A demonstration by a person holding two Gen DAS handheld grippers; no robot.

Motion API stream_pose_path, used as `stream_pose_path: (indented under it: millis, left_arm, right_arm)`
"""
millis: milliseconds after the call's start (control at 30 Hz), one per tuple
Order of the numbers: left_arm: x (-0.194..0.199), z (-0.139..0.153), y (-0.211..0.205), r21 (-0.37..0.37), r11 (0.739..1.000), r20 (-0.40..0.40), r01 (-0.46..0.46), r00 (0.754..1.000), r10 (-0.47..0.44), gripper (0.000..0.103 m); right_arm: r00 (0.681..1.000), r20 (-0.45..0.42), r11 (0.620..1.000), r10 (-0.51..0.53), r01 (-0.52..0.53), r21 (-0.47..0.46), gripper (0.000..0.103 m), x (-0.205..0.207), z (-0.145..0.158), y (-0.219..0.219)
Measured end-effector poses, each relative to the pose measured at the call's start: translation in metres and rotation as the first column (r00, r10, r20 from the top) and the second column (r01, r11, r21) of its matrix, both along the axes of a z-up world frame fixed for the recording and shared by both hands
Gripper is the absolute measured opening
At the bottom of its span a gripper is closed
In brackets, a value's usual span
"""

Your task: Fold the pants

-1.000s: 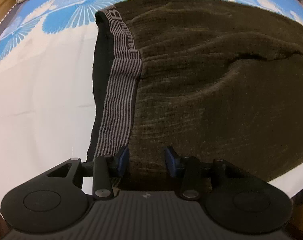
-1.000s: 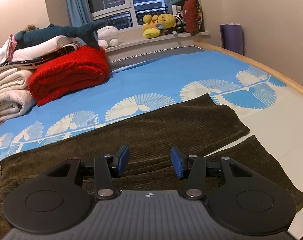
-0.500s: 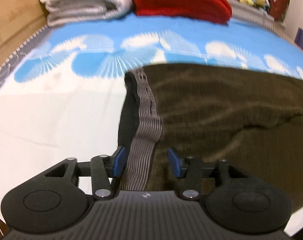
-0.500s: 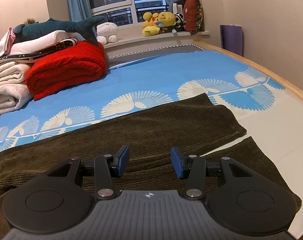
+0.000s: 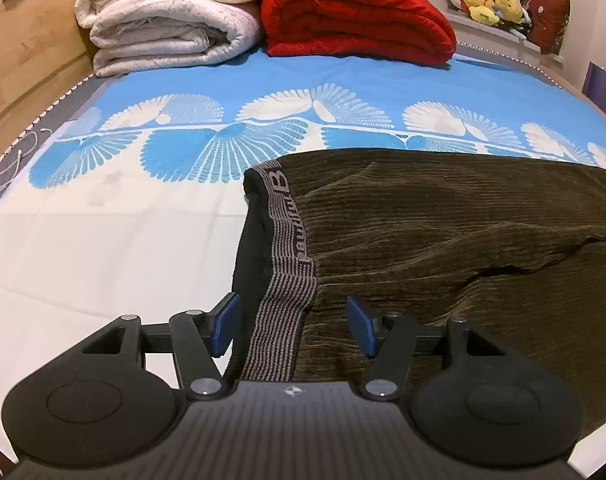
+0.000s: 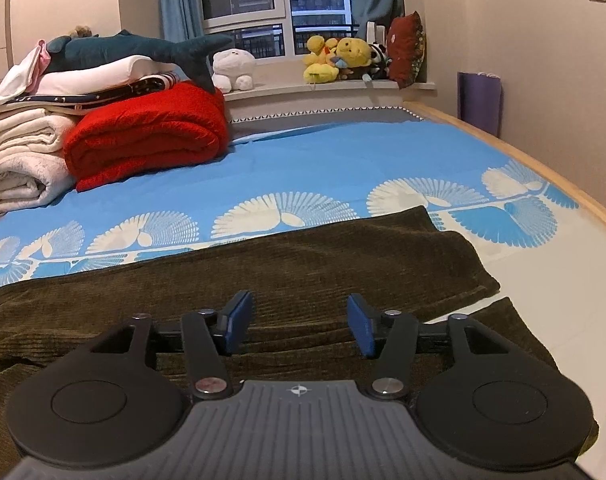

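Note:
Dark olive corduroy pants (image 5: 443, 232) lie flat across the bed, with the grey striped waistband (image 5: 287, 264) at their left end. My left gripper (image 5: 293, 326) hovers over the waistband; its jaws are opening and the band lies below the gap, untouched by the blue pads. In the right wrist view the pants (image 6: 303, 264) stretch from left to right, both leg ends lying at the right. My right gripper (image 6: 299, 326) hangs above the legs, its jaws opening with only cloth underneath.
A blue and white patterned sheet (image 5: 223, 92) covers the bed. Folded white blankets (image 5: 171, 20) and a red blanket (image 5: 355, 16) are stacked at the far side. Plush toys (image 6: 343, 60) sit on the windowsill. A wooden bed frame (image 6: 543, 168) runs along the right.
The left gripper has lifted and tilted up, so the blankets have come into view, and its jaws have spread wider. The right gripper's jaws have also widened; it has stayed nearly in place.

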State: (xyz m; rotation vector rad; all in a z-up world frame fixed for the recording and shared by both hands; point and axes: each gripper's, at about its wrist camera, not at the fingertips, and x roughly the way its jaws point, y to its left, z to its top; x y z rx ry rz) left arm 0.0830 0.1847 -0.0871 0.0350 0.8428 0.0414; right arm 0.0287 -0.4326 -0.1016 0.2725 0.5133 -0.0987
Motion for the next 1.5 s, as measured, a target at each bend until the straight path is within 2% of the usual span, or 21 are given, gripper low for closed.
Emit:
stream_pose_path:
  millis: [100,233,367,400,433,533,633,667,733,767,800,867,1000,1067,1133,1233,1400,1500]
  left_arm:
    - [0.0,0.0,-0.002,0.003,1.0,-0.007,0.017,1.0,-0.017,0.064]
    - [-0.001,0.0,-0.007,0.022,0.999,-0.006,0.029,1.0,-0.029,0.064]
    - [-0.002,0.001,-0.01,0.005,0.998,-0.001,0.057,0.998,-0.057,0.063]
    - [-0.002,0.001,-0.011,-0.001,0.997,-0.006,0.073,0.997,-0.073,0.055]
    - [-0.002,0.001,-0.013,-0.009,0.996,-0.008,0.093,0.996,-0.093,0.038]
    - [0.001,0.004,-0.017,-0.024,0.993,-0.004,0.118,0.993,-0.118,0.011]
    - [0.012,0.009,-0.019,-0.038,0.991,0.009,0.128,0.992,-0.127,0.005]
    - [0.018,0.011,-0.021,-0.033,0.992,0.015,0.122,0.992,-0.122,0.005]
    - [0.033,0.015,-0.025,-0.03,0.994,0.028,0.102,0.994,-0.102,0.005]
    - [0.042,0.017,-0.027,-0.03,0.995,0.036,0.093,0.995,-0.092,0.005]
    - [0.051,0.018,-0.03,-0.03,0.996,0.045,0.086,0.995,-0.084,0.005]
    - [0.071,0.019,-0.036,-0.027,0.997,0.054,0.067,0.996,-0.066,0.006]
    - [0.113,0.013,-0.046,-0.002,0.999,0.054,0.035,0.998,-0.034,0.009]
    - [0.134,0.005,-0.048,0.016,1.0,0.038,0.015,0.999,-0.016,0.022]
    - [0.154,-0.003,-0.05,0.041,0.999,0.029,-0.005,1.0,0.004,0.059]
    - [0.184,-0.018,-0.05,0.094,0.995,0.018,-0.012,1.0,0.01,0.077]
    - [0.229,-0.048,-0.049,0.167,0.984,-0.051,0.061,0.997,-0.053,0.079]
    - [0.248,-0.061,-0.047,0.174,0.979,-0.087,0.107,0.992,-0.093,0.079]
  right_arm:
    - [1.0,0.007,1.0,-0.008,0.008,-0.011,0.063,-0.001,0.001,0.001]
    - [1.0,0.011,1.0,-0.008,0.008,-0.025,0.063,0.0,0.001,0.002]
    - [1.0,0.008,0.999,0.009,-0.008,-0.035,0.063,0.002,0.001,0.005]
    - [1.0,0.008,0.999,0.016,-0.015,-0.036,0.063,0.002,0.002,0.006]
    - [1.0,0.008,0.999,0.024,-0.023,-0.037,0.063,0.003,0.002,0.007]
    - [0.999,0.009,0.998,0.045,-0.044,-0.054,0.063,0.004,0.003,0.011]
    - [0.999,0.014,0.996,0.042,-0.041,-0.078,0.06,0.006,0.005,0.013]
    - [0.999,0.017,0.996,0.044,-0.043,-0.076,0.058,0.007,0.005,0.014]
    - [0.998,0.023,0.996,0.055,-0.053,-0.064,0.046,0.008,0.006,0.014]
    - [0.998,0.025,0.996,0.062,-0.06,-0.067,0.029,0.009,0.007,0.014]
    - [0.997,0.028,0.995,0.066,-0.064,-0.075,0.02,0.01,0.007,0.015]
    - [0.997,0.032,0.994,0.075,-0.072,-0.083,0.019,0.012,0.008,0.016]
    - [0.994,0.025,0.991,0.105,-0.102,-0.086,0.019,0.018,0.006,0.017]
    - [0.993,0.013,0.989,0.116,-0.114,-0.09,0.019,0.021,0.004,0.015]
    - [0.993,0.004,0.989,0.12,-0.119,-0.086,0.019,0.024,0.002,0.012]
    - [0.993,-0.005,0.991,0.115,-0.115,-0.073,0.019,0.029,0.0,0.008]
    - [0.994,-0.035,0.993,0.1,-0.102,-0.056,0.02,0.041,-0.007,0.002]
    - [0.994,-0.052,0.994,0.098,-0.101,-0.052,0.02,0.049,-0.012,0.002]
